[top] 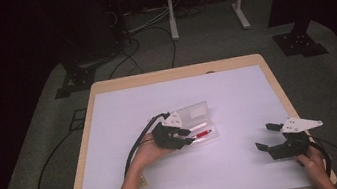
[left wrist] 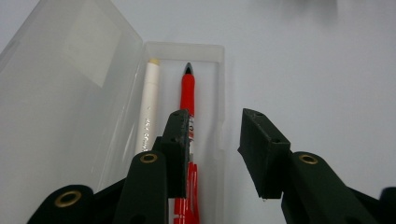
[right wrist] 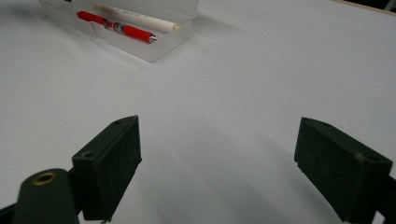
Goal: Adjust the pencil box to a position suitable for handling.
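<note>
Red pen is lying in the clear case beside a white pen, mid-worktop; left hand-held gripper is hanging released over it, nothing held; right hand-held gripper is idling, spread wide; pen is judged light, stiff, slippery, best gripped mid-barrel.

A clear plastic pencil case lies open near the middle of the white bench, its lid folded back flat beside the tray. Inside the tray a red pen lies lengthwise, with a dark tip and printed markings on its barrel. Right beside it, on the hinge side, lies a white pen with a pale cream end and faint lettering along its barrel. The two lie parallel, just beside each other, both flat on the tray floor. In the right gripper view the case sits at the far edge with the red pen nearer.
</note>
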Available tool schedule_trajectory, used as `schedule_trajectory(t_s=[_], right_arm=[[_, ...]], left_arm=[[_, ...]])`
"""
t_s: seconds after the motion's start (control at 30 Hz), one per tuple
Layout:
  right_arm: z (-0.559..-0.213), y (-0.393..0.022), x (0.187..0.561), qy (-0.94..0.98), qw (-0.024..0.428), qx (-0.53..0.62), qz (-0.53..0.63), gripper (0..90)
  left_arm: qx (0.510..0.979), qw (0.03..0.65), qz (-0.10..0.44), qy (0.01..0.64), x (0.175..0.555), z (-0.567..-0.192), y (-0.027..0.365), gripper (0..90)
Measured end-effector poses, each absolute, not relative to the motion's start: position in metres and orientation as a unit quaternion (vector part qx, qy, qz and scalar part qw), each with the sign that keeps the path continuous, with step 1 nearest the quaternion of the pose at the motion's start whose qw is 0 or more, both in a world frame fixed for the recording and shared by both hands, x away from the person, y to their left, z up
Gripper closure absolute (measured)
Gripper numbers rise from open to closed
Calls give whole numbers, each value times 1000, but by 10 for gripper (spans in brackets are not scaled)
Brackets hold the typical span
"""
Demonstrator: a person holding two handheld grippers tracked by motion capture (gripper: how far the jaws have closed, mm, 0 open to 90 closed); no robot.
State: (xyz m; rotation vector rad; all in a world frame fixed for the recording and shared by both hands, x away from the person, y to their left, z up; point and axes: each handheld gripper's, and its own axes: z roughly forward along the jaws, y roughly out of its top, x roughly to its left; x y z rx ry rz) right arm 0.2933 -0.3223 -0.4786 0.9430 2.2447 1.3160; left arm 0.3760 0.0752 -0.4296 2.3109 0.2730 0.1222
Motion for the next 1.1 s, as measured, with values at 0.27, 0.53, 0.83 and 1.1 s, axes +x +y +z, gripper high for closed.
schedule_trajectory(t_s=[0.27,0.53,0.83,1.1], right_arm=[[-479,-322,293,797,186,335,466,138],[-479,-322,294,797,186,335,467,138],[-479,-322,294,796,187,336,467,138],[-479,-323,294,795,187,338,467,138]], left_arm=[[909,401,51,105,367,-423,81,584],[907,405,53,107,360,-422,89,542],[905,407,55,113,356,-421,94,515],[904,408,56,113,350,-419,99,489]])
